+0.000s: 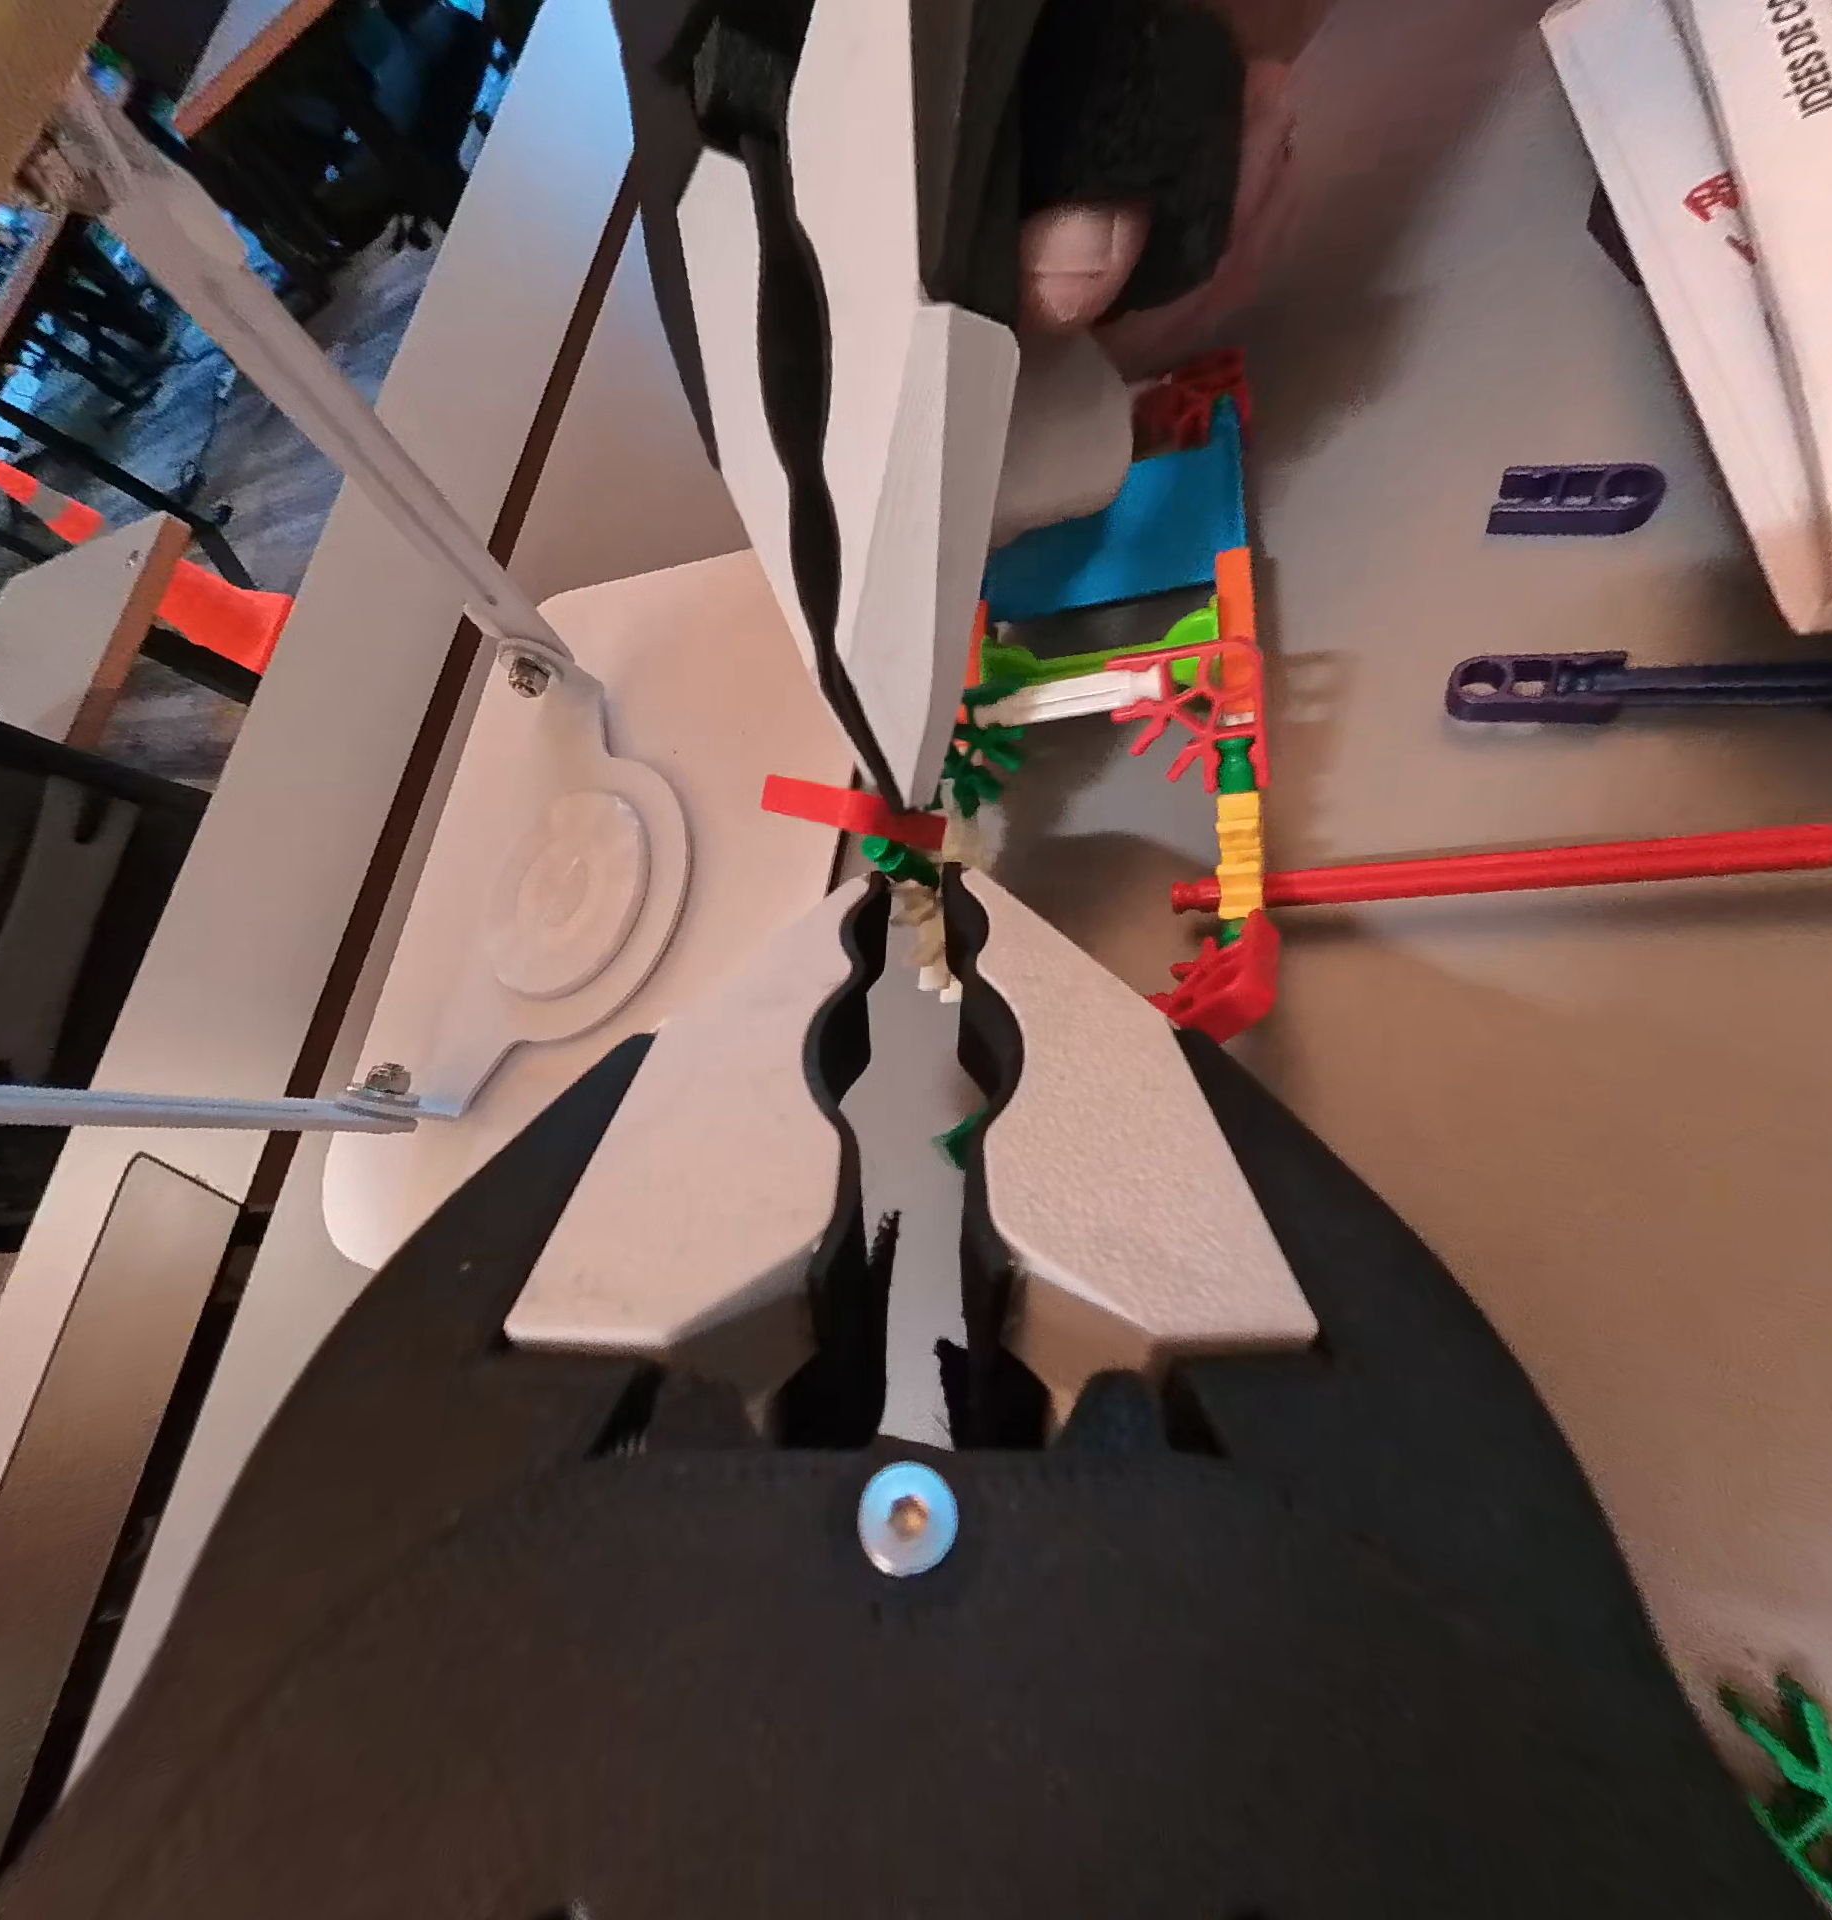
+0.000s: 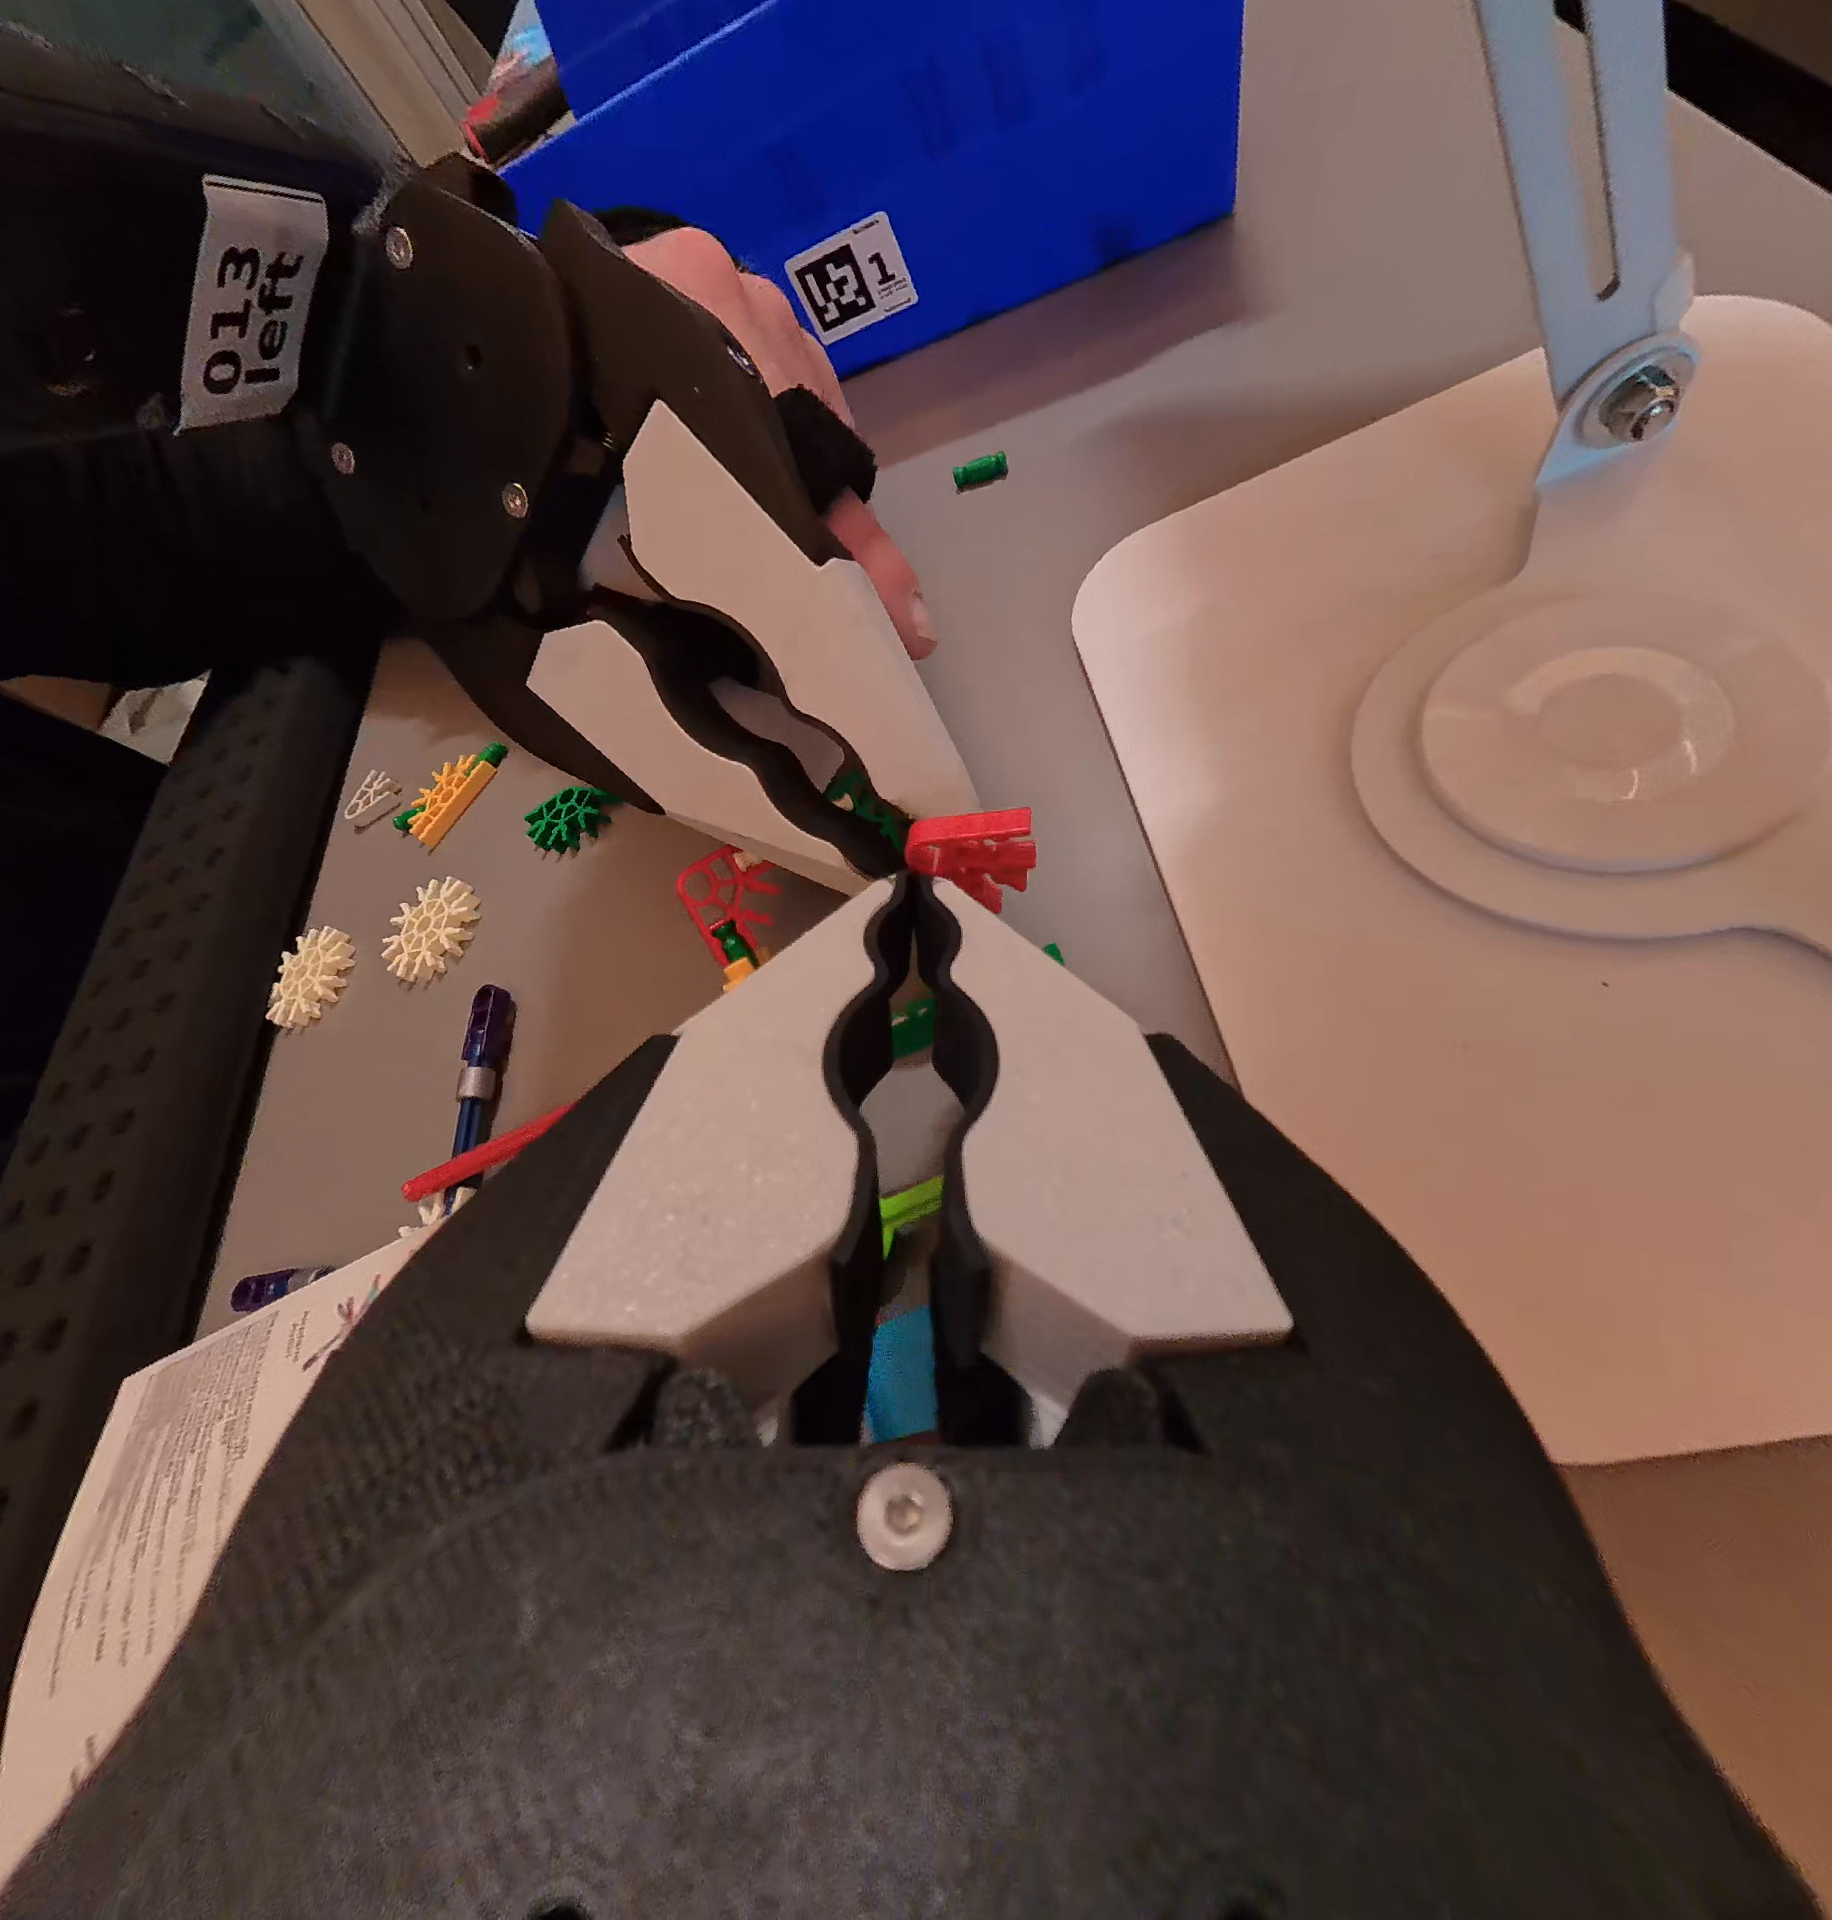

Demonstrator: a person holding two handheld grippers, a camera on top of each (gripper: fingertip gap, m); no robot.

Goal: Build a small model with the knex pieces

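Right gripper (image 2: pixel 910 883); red connector (image 2: pixel 969 844) crosswise.

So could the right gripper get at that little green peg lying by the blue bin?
Probably not right now: the right gripper is shut on a red connector. The green peg itself lies in the open.

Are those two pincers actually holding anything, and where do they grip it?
The right gripper pinches a red toy connector by its edge. The left gripper is closed on a small green-and-white piece; where exactly is hidden.
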